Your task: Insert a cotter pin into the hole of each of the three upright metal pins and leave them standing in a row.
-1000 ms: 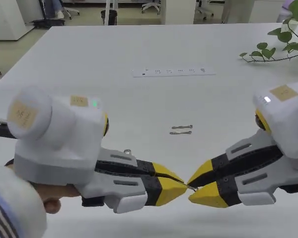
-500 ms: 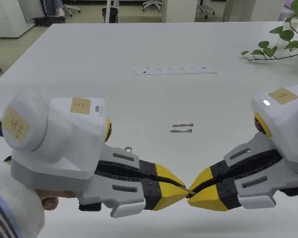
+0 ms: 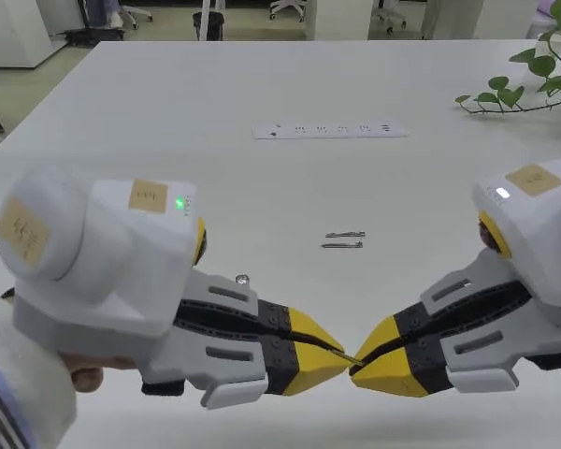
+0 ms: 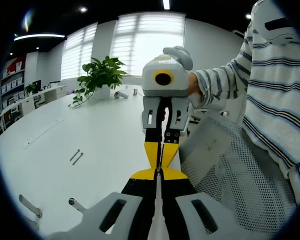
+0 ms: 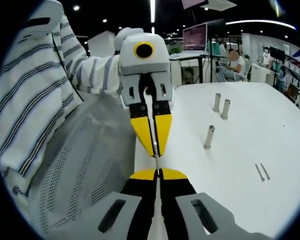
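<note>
The left gripper (image 3: 340, 358) and right gripper (image 3: 356, 367) are held low and nearly level, aimed nose to nose, with striped sleeves (image 5: 35, 100) behind them. Both pairs of jaws are closed to a slit. A thin cotter pin (image 5: 157, 161) bridges the meeting tips, and each gripper seems to pinch one end. Three upright metal pins (image 5: 208, 136) stand just beyond the left gripper. Two spare cotter pins (image 3: 342, 240) lie farther out, past the tips.

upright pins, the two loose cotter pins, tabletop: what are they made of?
Upright pins: bare metal, likely steel; grey cylinders with a dull sheen. Cotter pins: thin metal wire, going by their grey glint; too small to tell plating. Tabletop: smooth matte white, laminate or painted board; can't tell which.
</note>
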Available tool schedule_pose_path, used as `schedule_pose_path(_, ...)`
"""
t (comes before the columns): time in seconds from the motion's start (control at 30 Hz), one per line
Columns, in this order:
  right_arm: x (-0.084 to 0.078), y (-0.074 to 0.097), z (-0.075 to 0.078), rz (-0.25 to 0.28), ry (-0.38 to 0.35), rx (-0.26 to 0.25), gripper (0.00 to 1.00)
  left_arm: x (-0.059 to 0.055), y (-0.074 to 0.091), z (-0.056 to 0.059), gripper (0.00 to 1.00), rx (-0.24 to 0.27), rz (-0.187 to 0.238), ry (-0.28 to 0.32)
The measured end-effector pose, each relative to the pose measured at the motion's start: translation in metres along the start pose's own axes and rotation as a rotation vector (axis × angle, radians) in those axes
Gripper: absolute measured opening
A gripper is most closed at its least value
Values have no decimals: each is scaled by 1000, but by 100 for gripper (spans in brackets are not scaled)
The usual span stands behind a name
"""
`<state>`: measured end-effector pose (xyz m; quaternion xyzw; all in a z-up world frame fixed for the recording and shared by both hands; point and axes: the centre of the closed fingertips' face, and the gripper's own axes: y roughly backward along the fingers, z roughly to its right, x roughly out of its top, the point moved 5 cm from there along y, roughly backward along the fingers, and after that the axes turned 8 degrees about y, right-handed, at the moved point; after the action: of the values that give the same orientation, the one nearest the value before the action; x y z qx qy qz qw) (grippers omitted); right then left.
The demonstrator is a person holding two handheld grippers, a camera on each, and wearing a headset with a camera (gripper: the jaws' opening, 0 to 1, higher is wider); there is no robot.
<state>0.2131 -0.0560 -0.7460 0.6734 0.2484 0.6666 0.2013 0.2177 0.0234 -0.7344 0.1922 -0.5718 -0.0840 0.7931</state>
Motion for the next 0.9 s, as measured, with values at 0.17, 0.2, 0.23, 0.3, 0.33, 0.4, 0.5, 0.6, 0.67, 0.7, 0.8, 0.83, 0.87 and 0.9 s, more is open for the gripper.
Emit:
schedule_pose_path(0.17,0,-1,3,-8,-1,-4,3,-1,2,-3,1,20,12,-7)
schedule_pose_path(0.2,0,-1,3,-9,0,-5,3,-1,2,-4,1,29,13,-6)
schedule_pose_path(0.23,0,-2,4,-16,0,-6,3,-2,3,-5,2,33,15,-5)
schedule_pose_path(0.3,0,-3,5,-25,5,-8,3,-3,5,-6,2,36,17,0)
schedule_pose_path(0.33,0,-3,5,-28,4,-8,3,-4,5,-7,3,39,17,6)
schedule_pose_path(0.4,-1,-4,6,-41,4,-9,3,-6,7,-8,6,46,17,10)
schedule_pose_path(0.5,-4,-4,8,-63,6,-15,3,-12,9,-12,11,69,7,-2)
schedule_pose_path(0.6,-6,-5,11,-89,9,-24,3,-13,12,-13,21,71,15,2)
schedule_pose_path(0.67,-6,-5,12,-101,6,-25,3,-15,14,-16,26,85,22,12)
schedule_pose_path(0.7,-7,-5,12,-107,4,-26,3,-17,16,-18,27,96,20,13)
schedule_pose_path(0.8,-8,-6,15,-128,-3,-28,3,-22,21,-25,30,130,17,27)
schedule_pose_path(0.83,-9,-6,16,-136,-5,-29,3,-23,22,-28,32,144,16,31)
schedule_pose_path(0.87,-9,-6,18,-146,-8,-34,3,-25,25,-31,34,163,13,34)
schedule_pose_path(0.9,-9,-6,20,-156,-13,-37,3,-27,27,-34,35,176,13,42)
